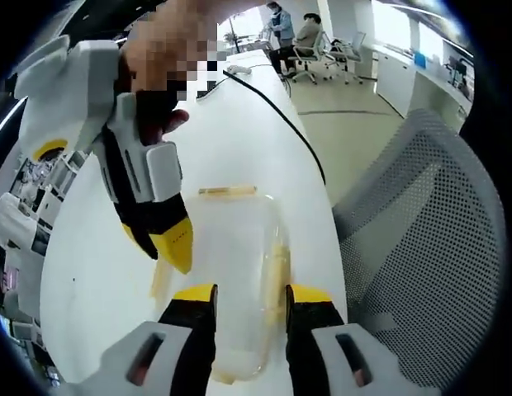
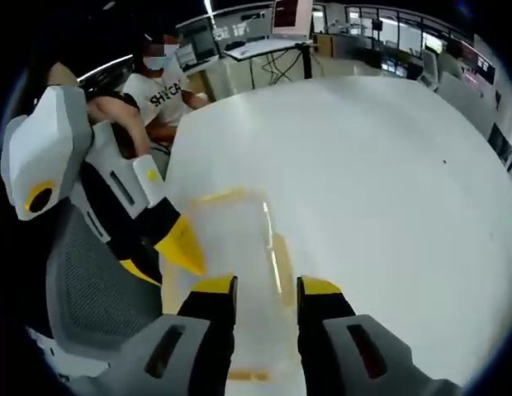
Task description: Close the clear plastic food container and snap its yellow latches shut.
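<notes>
A clear plastic food container (image 1: 235,272) sits on a white desk (image 1: 231,140), near the desk's edge, with both grippers poised over it. In the left gripper view, one yellow latch (image 1: 227,191) lies along the container's far side and another (image 1: 277,272) runs down its right side; whether either is snapped shut cannot be told. The left gripper (image 1: 252,295) hangs above the container's near end, its yellow-tipped fingers (image 1: 196,294) a narrow gap apart with nothing between them. The right gripper (image 1: 169,247) reaches in from the upper left of that view, its yellow tips pointing down at the container's left edge; whether they touch it is unclear. A black cable (image 1: 281,115) trails across the desk beyond, a grey mesh chair (image 1: 429,247) stands just beside the desk, and seated people (image 1: 301,41) show far back in the room.

The right gripper view looks across the container (image 2: 239,264) from the opposite side. There the right gripper (image 2: 267,287) holds its fingers (image 2: 215,285) slightly apart and empty above the container, while the left gripper (image 2: 177,247) comes in from the left with a yellow tip at the container's edge. This view adds a person in a white T-shirt (image 2: 161,95) seated behind the left gripper, the chair's mesh (image 2: 82,289) below it, and desks with monitors (image 2: 293,16) in the distance.
</notes>
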The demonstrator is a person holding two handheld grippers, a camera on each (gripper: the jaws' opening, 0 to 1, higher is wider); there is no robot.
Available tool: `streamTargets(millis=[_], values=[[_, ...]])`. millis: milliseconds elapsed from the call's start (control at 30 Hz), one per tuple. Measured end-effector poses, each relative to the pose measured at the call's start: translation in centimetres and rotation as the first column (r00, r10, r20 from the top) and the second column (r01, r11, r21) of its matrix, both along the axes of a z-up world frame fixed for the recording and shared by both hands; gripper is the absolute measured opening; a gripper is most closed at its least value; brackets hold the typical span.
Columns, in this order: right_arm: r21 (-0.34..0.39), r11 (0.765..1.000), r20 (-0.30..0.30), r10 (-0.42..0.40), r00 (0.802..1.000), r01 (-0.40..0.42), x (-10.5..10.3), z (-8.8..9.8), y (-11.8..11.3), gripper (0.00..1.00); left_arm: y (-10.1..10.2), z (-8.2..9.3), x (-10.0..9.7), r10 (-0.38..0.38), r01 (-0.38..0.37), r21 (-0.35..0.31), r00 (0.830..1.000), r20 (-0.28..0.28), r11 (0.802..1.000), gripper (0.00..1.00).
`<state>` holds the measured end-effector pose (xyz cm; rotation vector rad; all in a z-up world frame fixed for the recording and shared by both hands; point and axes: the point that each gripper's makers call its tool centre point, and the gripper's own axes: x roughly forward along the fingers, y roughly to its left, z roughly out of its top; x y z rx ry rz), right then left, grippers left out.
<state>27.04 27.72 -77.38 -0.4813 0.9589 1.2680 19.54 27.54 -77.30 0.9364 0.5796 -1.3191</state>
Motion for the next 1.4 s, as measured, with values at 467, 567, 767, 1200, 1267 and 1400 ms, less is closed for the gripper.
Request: streamTargets(millis=[467, 567, 767, 1200, 1267, 1400], values=[[-0.100, 0.990, -0.135, 0.086, 0.987, -0.100, -0.4, -0.7, 0.5, 0.26, 0.0, -0.2, 0.0, 0.012, -0.012, -0.019, 0.999, 0.029, 1.000, 0.27], [-0.146, 0.979, -0.148, 0.118, 0.982, -0.140, -0.6, -0.7, 0.5, 0.26, -0.1, -0.3, 0.0, 0.019, -0.019, -0.013, 0.999, 0.032, 1.000, 0.27], [-0.285, 0.938, -0.167, 0.153, 0.974, -0.196, -0.7, -0.8, 0.6, 0.25, -0.1, -0.4, 0.0, 0.034, -0.035, 0.009, 0.999, 0.041, 0.999, 0.27], [-0.298, 0.927, -0.244, 0.155, 0.957, -0.226, -1.0, -1.0, 0.6, 0.23, -0.2, -0.6, 0.2, 0.025, -0.030, 0.060, 0.996, 0.084, 0.998, 0.25], [-0.304, 0.926, -0.243, 0.151, 0.958, -0.223, -1.0, -1.0, 0.6, 0.23, 0.5, -0.9, 1.0, 0.034, -0.043, 0.085, 0.994, 0.103, 0.995, 0.24], [-0.313, 0.923, -0.241, 0.149, 0.959, -0.222, -1.0, -1.0, 0.7, 0.23, 0.5, -1.1, 1.2, 0.028, -0.037, 0.074, 0.993, 0.111, 0.997, 0.25]])
